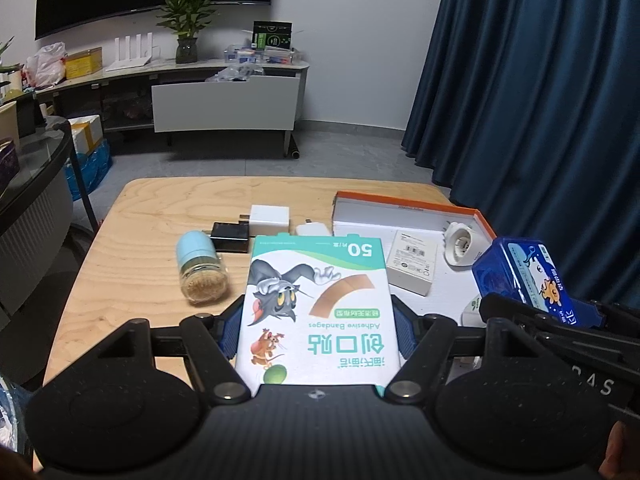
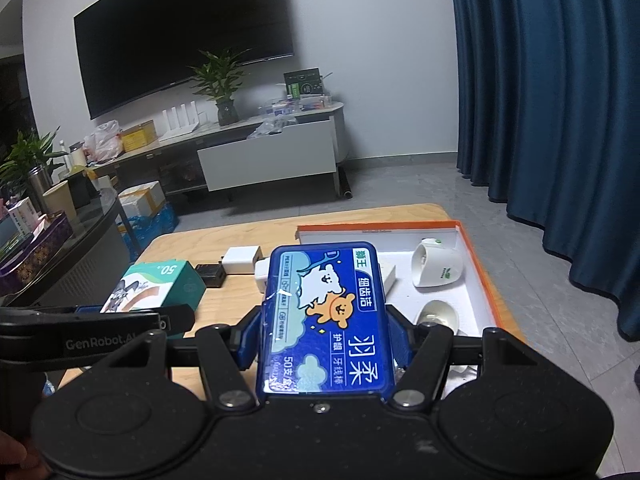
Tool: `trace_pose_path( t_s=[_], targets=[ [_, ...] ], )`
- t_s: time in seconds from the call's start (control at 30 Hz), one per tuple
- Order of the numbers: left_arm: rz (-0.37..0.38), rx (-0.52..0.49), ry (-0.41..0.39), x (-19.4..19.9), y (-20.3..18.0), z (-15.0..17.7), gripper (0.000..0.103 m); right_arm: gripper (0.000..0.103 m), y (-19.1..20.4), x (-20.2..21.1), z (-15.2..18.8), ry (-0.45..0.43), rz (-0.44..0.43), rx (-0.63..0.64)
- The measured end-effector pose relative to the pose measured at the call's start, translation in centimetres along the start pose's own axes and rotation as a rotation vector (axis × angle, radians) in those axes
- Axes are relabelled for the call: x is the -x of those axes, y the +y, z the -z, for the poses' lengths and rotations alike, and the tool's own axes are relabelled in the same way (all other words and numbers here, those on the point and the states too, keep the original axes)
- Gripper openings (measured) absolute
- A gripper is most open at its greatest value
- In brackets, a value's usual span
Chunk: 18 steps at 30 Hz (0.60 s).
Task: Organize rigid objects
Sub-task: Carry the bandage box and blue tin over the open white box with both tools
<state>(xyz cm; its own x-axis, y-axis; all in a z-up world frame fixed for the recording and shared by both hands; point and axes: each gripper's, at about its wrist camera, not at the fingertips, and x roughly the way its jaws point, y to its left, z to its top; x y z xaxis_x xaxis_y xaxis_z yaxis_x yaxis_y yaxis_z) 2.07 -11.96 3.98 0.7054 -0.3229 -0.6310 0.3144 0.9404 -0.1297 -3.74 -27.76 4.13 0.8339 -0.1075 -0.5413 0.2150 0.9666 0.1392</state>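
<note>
While both loads are hanging above the wooden table (image 1: 160, 216), we are noting the left wrist view first: the left gripper (image 1: 318, 332) is clamping the adhesive bandage box (image 1: 316, 312) flat between its blue pads, jaws roughly half apart and pressing on the carton's long sides. Ahead of it we are seeing a toothpick jar (image 1: 202, 266) lying on its side, a black charger (image 1: 231, 237), a white charger (image 1: 269, 219), and the orange-rimmed tray (image 1: 404, 200), which is already holding a small white box (image 1: 412, 266) and a white plug-in device (image 1: 462, 246). Turning to the right wrist view, the right gripper (image 2: 322, 344) is gripping the blue floss-pick case (image 2: 324, 316) by its sides, near the tray's open end. We are judging the main risk to be a clash: the two grippers are working close together, and both heading for the tray could knock one load loose. The glossy case could also slide in the pads if tilted. Only the left view is showing the jar; only the right view is showing a second white device (image 2: 436, 314) in the tray's near part.
</note>
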Motion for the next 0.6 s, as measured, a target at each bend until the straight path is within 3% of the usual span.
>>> trace_pose_path(
  t_s=[0.6],
  targets=[
    [0.040, -0.044, 0.008, -1.2, -2.8, -0.8, 0.072, 0.074, -2.3, -0.5, -0.3, -0.004, 0.051, -0.048]
  ],
)
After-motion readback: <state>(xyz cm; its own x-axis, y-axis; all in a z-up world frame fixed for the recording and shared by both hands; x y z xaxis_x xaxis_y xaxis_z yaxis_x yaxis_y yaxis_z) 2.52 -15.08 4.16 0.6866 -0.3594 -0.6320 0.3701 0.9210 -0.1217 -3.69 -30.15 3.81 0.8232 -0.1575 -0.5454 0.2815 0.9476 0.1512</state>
